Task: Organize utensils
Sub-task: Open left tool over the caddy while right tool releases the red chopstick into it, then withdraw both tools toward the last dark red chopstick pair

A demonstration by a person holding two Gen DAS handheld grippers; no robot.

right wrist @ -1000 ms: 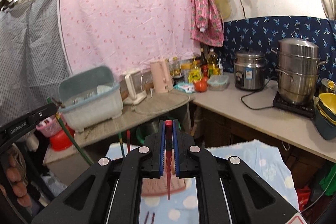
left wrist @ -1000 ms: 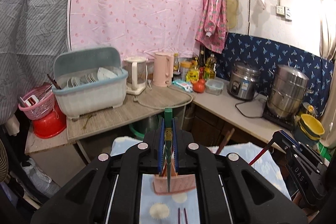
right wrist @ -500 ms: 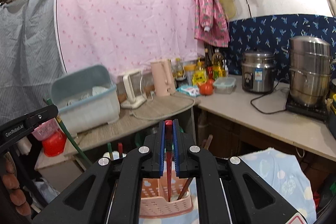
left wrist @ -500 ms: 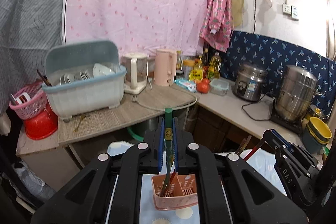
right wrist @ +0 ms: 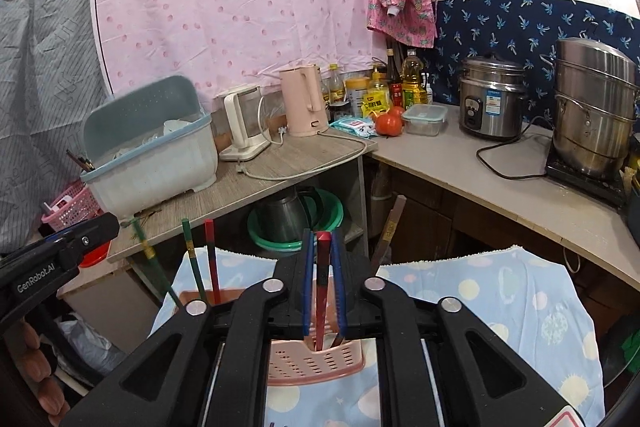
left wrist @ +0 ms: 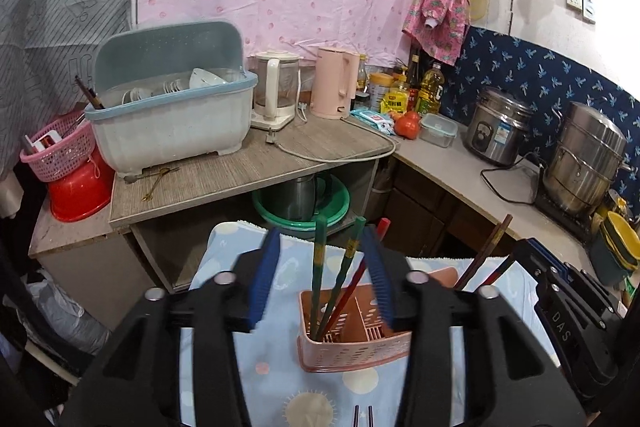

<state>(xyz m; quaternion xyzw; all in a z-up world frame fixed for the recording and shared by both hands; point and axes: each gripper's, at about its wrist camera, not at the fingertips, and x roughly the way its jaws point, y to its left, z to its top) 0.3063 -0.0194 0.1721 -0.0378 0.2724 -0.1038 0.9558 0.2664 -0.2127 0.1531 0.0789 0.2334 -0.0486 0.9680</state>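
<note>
Your left gripper (left wrist: pixel 324 277) is opening, its jaws clear of the green chopsticks (left wrist: pixel 319 267) standing in the pink holder (left wrist: pixel 352 351). Your right gripper (right wrist: pixel 321 283) is opening around a red chopstick (right wrist: pixel 321 291) resting in that holder.

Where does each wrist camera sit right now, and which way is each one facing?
Left wrist: rides the left gripper, looking forward and down at the pink caddy with green chopsticks between its opening jaws; the right gripper shows at right.
Right wrist: rides the right gripper, facing the same way, jaws opening around a red chopstick; the left gripper shows at left.
Shared: the caddy, blue cloth, and kitchen counter.
</note>
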